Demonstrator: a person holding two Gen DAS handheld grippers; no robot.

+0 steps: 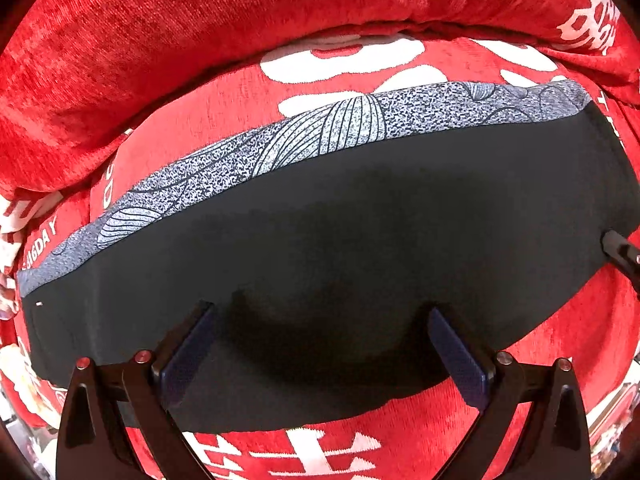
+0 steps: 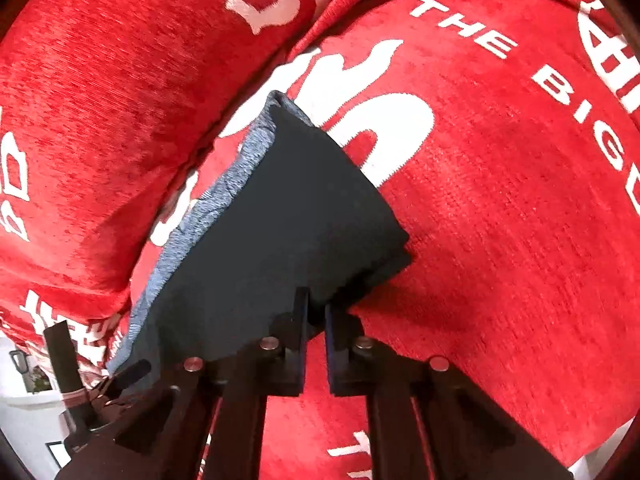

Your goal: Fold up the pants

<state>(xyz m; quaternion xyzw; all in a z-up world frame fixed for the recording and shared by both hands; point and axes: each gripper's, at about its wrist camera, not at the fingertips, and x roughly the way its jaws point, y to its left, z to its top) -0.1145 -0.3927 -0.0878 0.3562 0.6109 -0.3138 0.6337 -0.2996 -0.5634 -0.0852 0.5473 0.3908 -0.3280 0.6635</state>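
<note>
**Right gripper pinches the corner of the dark pants**

At the lower centre of the frame the right gripper has its jaws drawn together on the near edge of the dark pants, cloth caught between the pads. The pants run toward the upper centre, a blue-grey patterned strip along their left edge. Beneath lies a red cover with white lettering. Another black tool part shows at lower left.

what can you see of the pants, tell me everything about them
The pants are dark, smooth, matte fabric, lying as a long flat band across a red cushion with white lettering. A grey speckled strip with a leaf-line print shows along the far edge. The right gripper is shut on one end's near edge. The left gripper hangs open above the middle, its fingers straddling dark cloth without pinching it.
</note>
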